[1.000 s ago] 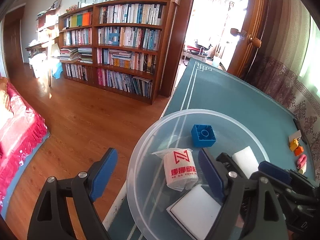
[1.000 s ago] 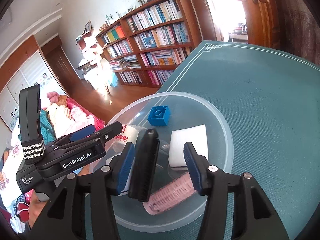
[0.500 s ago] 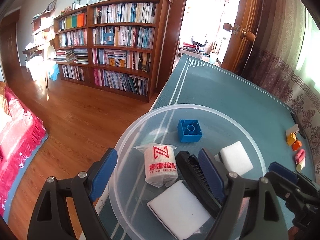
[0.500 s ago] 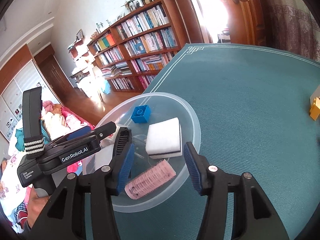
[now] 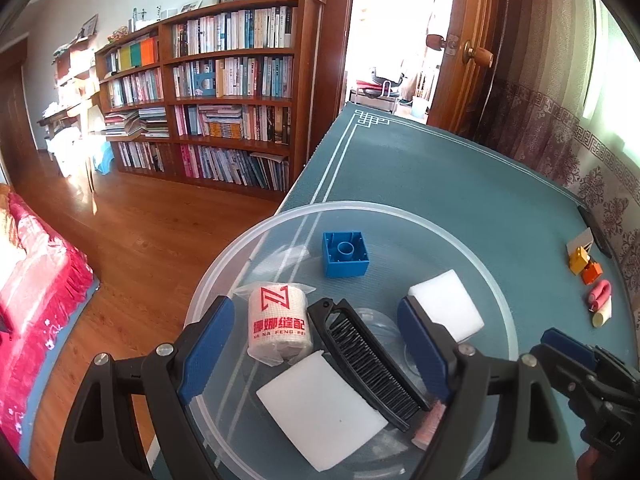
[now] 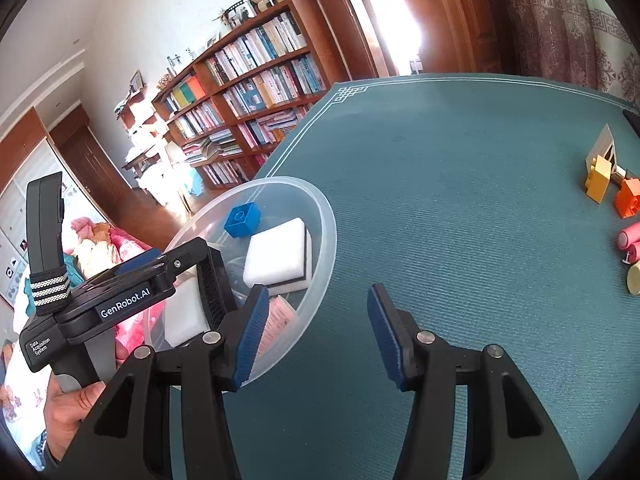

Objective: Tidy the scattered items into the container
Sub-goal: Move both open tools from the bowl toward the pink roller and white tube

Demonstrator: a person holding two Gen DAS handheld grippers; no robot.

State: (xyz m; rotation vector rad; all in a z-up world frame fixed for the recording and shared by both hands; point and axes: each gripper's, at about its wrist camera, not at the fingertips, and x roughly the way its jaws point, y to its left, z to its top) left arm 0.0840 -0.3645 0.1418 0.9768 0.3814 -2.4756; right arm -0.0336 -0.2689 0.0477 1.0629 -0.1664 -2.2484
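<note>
A clear plastic bowl sits at the left edge of the teal table. It holds a blue brick, a white sponge, a wrapped roll with red lettering, a black comb, a flat white pad and a pink item. My left gripper hangs open above them, holding nothing. My right gripper is open and empty over bare table just right of the bowl.
At the table's right side lie a yellow brick, an orange brick, a pink roller, a cream cylinder and a white card. Wooden floor drops away left of the bowl. A hand grips the left tool.
The black comb, upright beside my right gripper's finger a second ago, now lies in the bowl. My right gripper has drawn back rightward off the bowl. The left one barely moved.
</note>
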